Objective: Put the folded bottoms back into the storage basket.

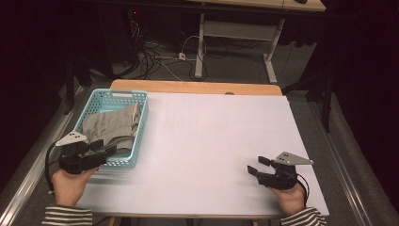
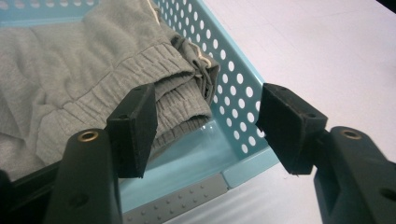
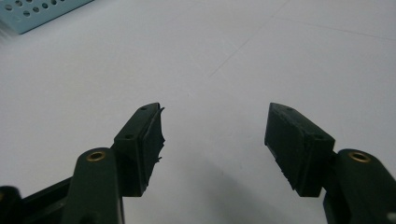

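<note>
A light blue perforated basket (image 1: 142,123) stands at the table's left side with a grey garment (image 1: 113,125) bundled inside. My left gripper (image 1: 103,148) hovers open over the basket's near right corner. In the left gripper view, the left gripper (image 2: 208,128) has one jaw over the garment (image 2: 93,79) and the other outside the basket wall (image 2: 233,93). My right gripper (image 1: 258,165) is open just above the white table top (image 1: 211,136) at the near right, nothing between its jaws; the right gripper (image 3: 215,135) faces bare white surface.
The white sheet covers most of the table, with a wooden strip (image 1: 197,87) along the far edge. The basket corner (image 3: 32,14) appears far off in the right gripper view. Behind the table stand a desk frame (image 1: 235,33) and floor cables (image 1: 160,56).
</note>
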The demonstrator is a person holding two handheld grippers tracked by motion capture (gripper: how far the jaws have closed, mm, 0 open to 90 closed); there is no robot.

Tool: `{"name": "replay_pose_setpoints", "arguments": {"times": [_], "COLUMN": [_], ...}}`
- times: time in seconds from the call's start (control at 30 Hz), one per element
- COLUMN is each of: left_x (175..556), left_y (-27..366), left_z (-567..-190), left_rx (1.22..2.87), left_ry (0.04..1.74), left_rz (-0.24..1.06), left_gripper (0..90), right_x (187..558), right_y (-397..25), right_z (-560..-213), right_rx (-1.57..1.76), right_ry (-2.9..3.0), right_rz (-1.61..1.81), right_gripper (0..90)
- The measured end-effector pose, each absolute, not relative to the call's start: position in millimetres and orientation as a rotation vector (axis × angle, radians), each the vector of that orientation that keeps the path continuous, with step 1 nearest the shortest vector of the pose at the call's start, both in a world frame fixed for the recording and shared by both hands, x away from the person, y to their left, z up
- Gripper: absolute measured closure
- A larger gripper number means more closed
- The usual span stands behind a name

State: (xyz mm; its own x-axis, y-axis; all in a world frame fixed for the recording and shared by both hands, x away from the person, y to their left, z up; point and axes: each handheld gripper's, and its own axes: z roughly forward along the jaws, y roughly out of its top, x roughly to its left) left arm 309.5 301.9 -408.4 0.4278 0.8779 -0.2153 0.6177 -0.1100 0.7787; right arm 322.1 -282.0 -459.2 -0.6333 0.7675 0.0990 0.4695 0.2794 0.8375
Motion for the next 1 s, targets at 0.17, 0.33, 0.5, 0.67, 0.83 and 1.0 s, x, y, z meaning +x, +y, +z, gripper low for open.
{"name": "replay_pose_setpoints", "arguments": {"times": [0.17, 0.33, 0.5, 0.67, 0.83, 1.0], "left_x": [307.4, 304.3, 301.6, 298.3, 294.4, 290.2], "left_y": [302.2, 303.1, 304.5, 305.9, 309.4, 312.3], "left_z": [-409.6, -411.4, -413.1, -416.1, -417.7, -420.0], "left_rx": [1.827, 1.815, 1.817, 1.815, 1.789, 1.784], "left_ry": [1.282, 1.291, 1.293, 1.298, 1.302, 1.309], "left_rz": [0.385, 0.405, 0.409, 0.407, 0.411, 0.419], "left_gripper": [36.1, 36.0, 35.5, 35.4, 34.5, 34.5], "right_x": [321.6, 321.5, 321.4, 321.2, 321.2, 321.1], "right_y": [-282.4, -282.4, -282.4, -282.3, -282.3, -282.2], "right_z": [-459.2, -459.3, -459.3, -459.2, -459.2, -459.2], "right_rx": [1.125, 1.124, 1.124, 1.123, 1.123, 1.123], "right_ry": [2.230, 2.231, 2.231, 2.230, 2.230, 2.230], "right_rz": [1.289, 1.289, 1.289, 1.288, 1.287, 1.287], "right_gripper": [37.2, 37.1, 37.1, 37.1, 37.1, 37.1]}}
